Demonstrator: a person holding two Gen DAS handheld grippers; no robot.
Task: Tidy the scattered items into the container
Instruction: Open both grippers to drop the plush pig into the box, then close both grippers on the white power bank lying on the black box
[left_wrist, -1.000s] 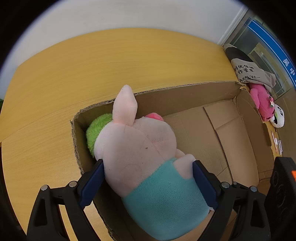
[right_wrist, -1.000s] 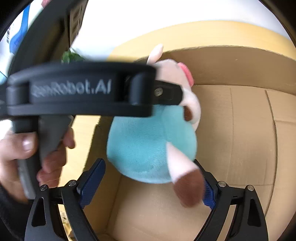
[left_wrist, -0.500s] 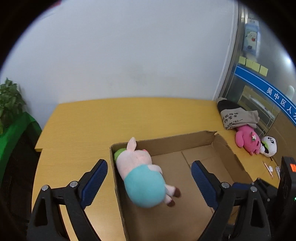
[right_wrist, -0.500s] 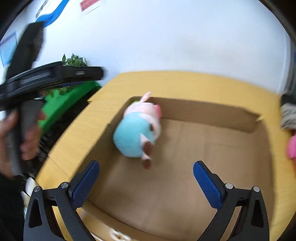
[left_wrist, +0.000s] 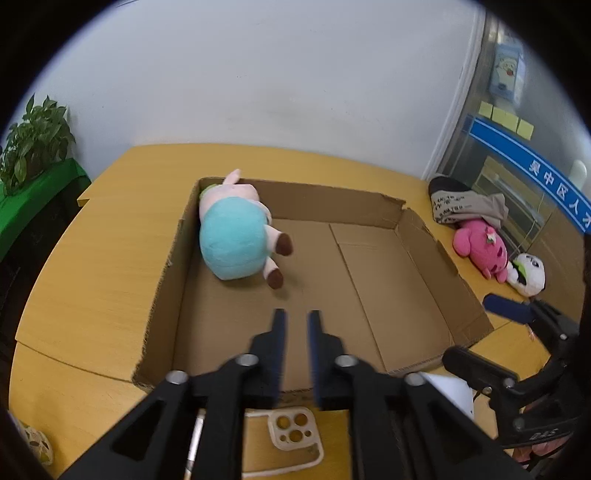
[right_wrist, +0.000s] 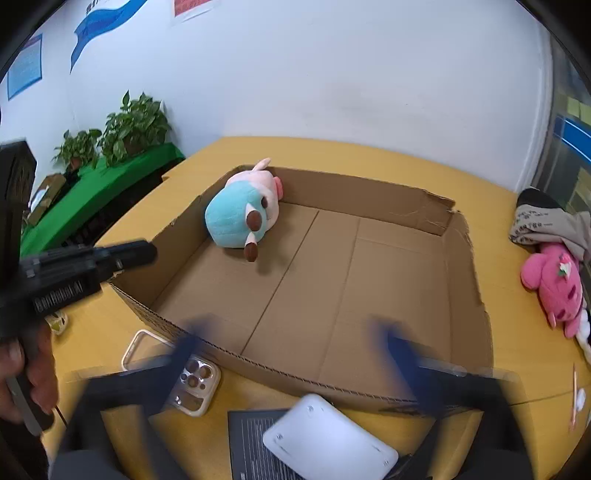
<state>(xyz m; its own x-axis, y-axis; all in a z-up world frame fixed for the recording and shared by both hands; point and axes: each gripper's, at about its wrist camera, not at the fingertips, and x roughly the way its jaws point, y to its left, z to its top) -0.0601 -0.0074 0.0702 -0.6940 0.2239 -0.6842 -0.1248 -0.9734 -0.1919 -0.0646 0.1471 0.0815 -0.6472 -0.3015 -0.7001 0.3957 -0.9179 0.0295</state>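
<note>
- With pig plush (left_wrist: 236, 240) lying in far-left corner of cardboard box (left_wrist: 424, 236), next pickup due
- Left gripper (left_wrist: 294, 325): jaws nearly closed, empty; open before descending on phone case (left_wrist: 293, 435)
- Right gripper (right_wrist: 291, 332): jaws spread, blurred, empty
- Pink plush (right_wrist: 557, 284) outside, right

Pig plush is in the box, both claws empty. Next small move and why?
Probably lower the left claw, reopened, to the phone case just below it. The case lies outside the cardboard box by the near wall, while the pig plush already lies inside. The left claw looks nearly shut and holds nothing.
</note>
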